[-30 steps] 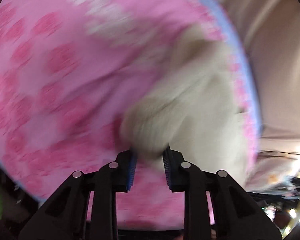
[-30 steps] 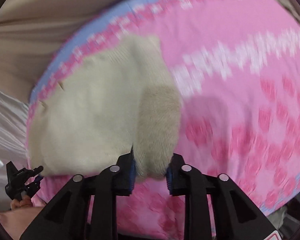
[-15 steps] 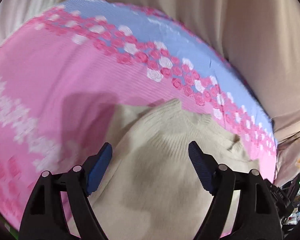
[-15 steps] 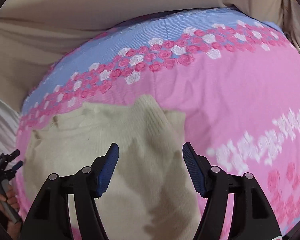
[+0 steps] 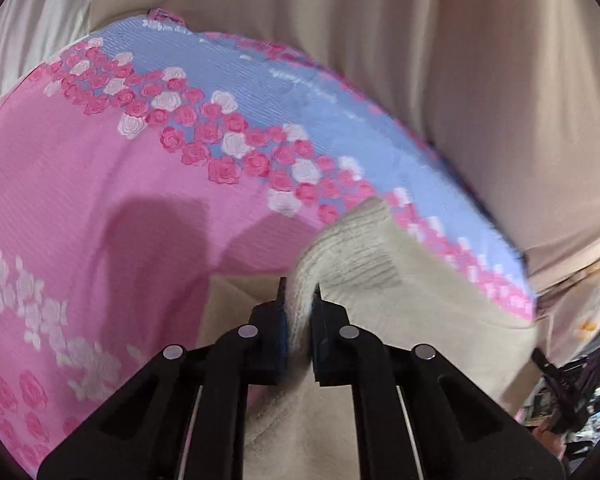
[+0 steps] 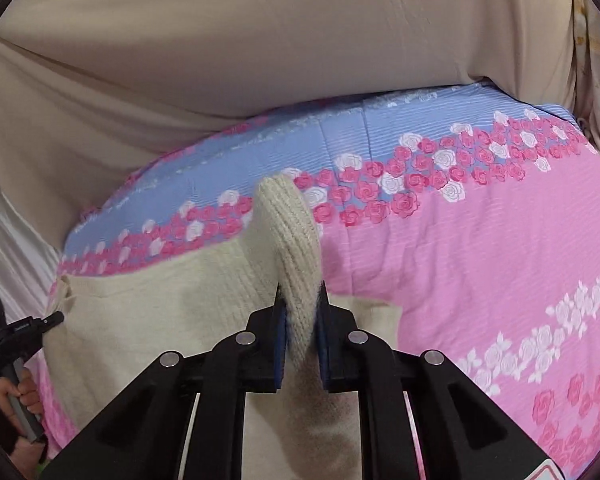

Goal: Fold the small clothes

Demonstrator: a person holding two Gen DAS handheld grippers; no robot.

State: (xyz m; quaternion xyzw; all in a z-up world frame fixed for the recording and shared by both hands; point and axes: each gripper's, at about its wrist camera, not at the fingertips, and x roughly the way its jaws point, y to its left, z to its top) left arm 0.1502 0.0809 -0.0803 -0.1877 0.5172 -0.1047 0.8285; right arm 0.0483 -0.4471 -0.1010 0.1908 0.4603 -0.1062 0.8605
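Observation:
A cream knitted sweater [image 5: 400, 300] lies on a pink and blue rose-print bedsheet [image 5: 100, 200]. My left gripper [image 5: 299, 292] is shut on a raised ribbed fold of the sweater, which stands up between its blue pads. In the right wrist view, my right gripper [image 6: 301, 292] is shut on another ribbed fold of the sweater [image 6: 160, 304], pinched upright between the pads. The rest of the sweater spreads flat to the left of the right gripper.
The rose-print sheet [image 6: 480, 260] covers a padded surface with beige cloth [image 6: 260, 60] draped behind it. At the left edge of the right wrist view a hand holds the other gripper's handle [image 6: 8, 344]. Clutter shows past the sheet's right edge in the left wrist view [image 5: 572, 392].
Half a second ago both grippers were open above the flat sweater. Both have now come down and shut on ribbed folds of it, pinching the knit upward.

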